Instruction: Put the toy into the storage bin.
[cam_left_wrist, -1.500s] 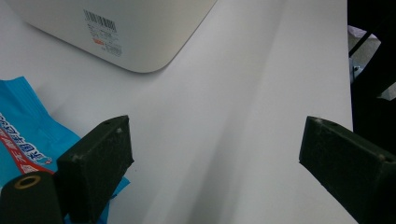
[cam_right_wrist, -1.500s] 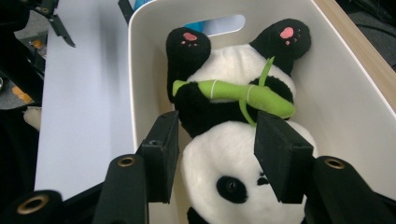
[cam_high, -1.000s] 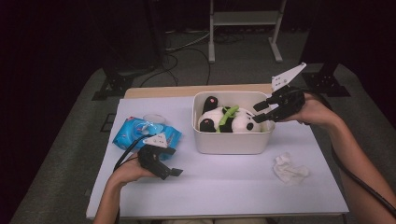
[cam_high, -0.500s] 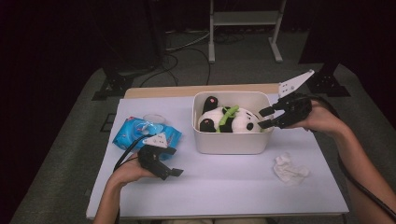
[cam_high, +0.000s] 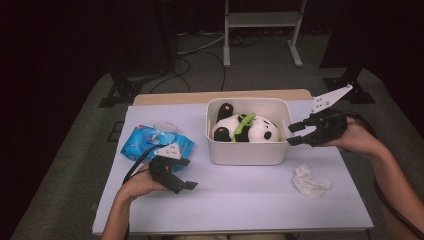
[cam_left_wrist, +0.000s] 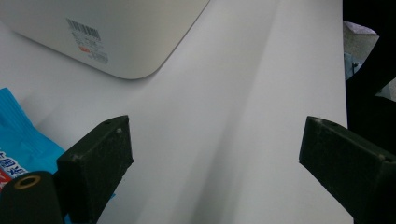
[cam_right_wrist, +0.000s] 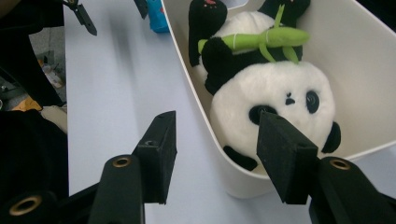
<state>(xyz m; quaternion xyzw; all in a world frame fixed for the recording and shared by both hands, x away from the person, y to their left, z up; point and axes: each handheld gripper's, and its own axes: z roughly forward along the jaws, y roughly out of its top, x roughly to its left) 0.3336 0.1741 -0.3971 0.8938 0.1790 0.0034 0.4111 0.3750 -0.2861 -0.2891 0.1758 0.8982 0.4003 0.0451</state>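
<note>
White plastic bin (cam_high: 246, 150) sits mid-table, a plush panda (cam_high: 245, 129) lying inside it with a green bamboo sprig (cam_high: 243, 123) across its chest. In the right gripper view the panda's face is just ahead of the right gripper (cam_right_wrist: 217, 154), and the bin's near wall runs up between the jaws.

Change since a second ago: the right gripper (cam_high: 298, 134) has drawn back from above the bin's right corner and dropped a little; it now hangs just outside the right wall, jaws parted with no grip, pointing at the rim. The panda has not shifted. Judgement: the hand looks to be lining up on the bin's edge rather than on the toy, so either the bin gets gripped or moved, or a fresh reach over the wall must follow.

Left gripper (cam_high: 176, 176) unchanged, resting on the table well left of the bin, jaws wide apart on bare white tabletop (cam_left_wrist: 243, 121). Blue wipes packet (cam_high: 157, 143) just behind it; the print on it is too small to read.

Labels: a barcode sticker (cam_left_wrist: 86, 41) on the bin's side, seen from the left gripper view, figures illegible. A crumpled tissue (cam_high: 310, 181) lies near the right gripper, on the person's side.
</note>
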